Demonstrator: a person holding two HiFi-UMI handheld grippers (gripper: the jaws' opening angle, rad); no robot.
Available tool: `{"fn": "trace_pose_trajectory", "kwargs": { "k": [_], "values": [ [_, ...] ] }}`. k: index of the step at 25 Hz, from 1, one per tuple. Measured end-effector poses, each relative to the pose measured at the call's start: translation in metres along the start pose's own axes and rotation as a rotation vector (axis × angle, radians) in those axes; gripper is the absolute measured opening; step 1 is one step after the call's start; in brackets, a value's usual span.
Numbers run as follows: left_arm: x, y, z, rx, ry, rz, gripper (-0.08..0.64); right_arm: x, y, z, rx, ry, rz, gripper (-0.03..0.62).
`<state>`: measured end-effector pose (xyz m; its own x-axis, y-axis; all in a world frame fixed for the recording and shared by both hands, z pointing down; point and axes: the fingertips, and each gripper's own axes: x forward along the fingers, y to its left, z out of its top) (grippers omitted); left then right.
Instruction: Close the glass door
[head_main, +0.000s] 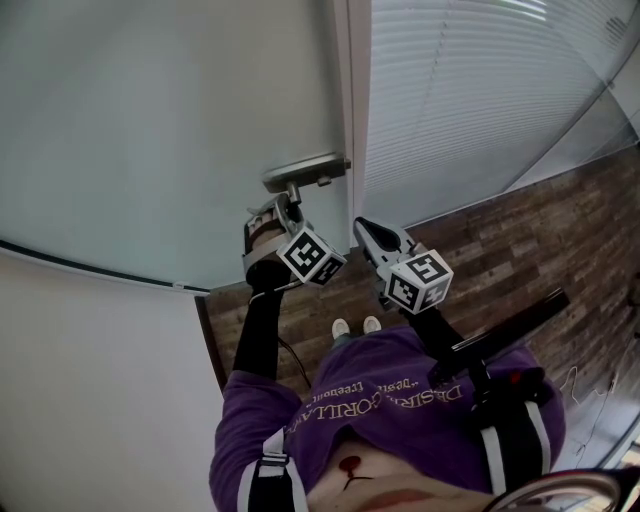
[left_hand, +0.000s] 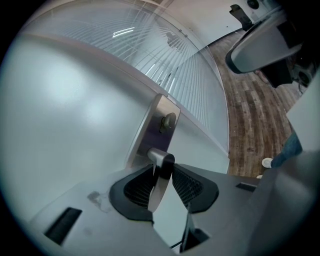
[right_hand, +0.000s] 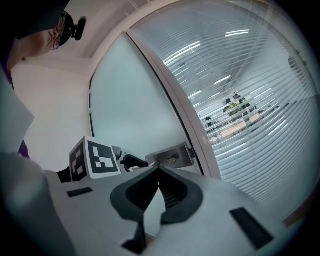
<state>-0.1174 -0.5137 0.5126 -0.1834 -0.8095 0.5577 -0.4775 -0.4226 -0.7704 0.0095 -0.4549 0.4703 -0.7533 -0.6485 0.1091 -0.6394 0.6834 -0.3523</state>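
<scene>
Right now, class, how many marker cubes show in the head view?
2. One cube sits on the left gripper, shut on the door handle; the other cube on the right gripper, beside it.

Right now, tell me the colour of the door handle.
The door handle is silver-grey metal; it shows best in the left gripper view.

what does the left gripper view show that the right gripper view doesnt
Only the left gripper view: the left gripper shut on the handle, plus the floor and a shoe. Only the right gripper view: the right gripper, shut with nothing in it, and the left gripper's cube. Both: the plate behind the handle, the door and the blinds.
</scene>
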Motion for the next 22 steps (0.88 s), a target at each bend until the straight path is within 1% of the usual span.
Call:
{"fn": "trace_pose_trajectory", "kwargs": {
  "k": [5, 12, 17, 22],
  "values": [
    [0.011, 0.003, -0.005, -0.003, 0.001, -0.003, 0.112, 0.014, -0.002, -0.001, -0.005, -0.007, -0.011, -0.003],
    [0.01, 0.005, 0.002, 0.003, -0.009, -0.007, 0.112, 0.013, -0.004, 0.003, -0.002, -0.016, -0.021, -0.003],
    [0.013, 0.005, 0.003, -0.011, -0.021, -0.011, 0.112, 0.013, -0.005, 0.003, -0.003, -0.016, -0.02, -0.003],
    [0.012, 0.007, 0.004, -0.004, -0.014, -0.009, 0.112, 0.012, -0.001, 0.003, -0.001, -0.015, -0.015, -0.003]
  ]
}}
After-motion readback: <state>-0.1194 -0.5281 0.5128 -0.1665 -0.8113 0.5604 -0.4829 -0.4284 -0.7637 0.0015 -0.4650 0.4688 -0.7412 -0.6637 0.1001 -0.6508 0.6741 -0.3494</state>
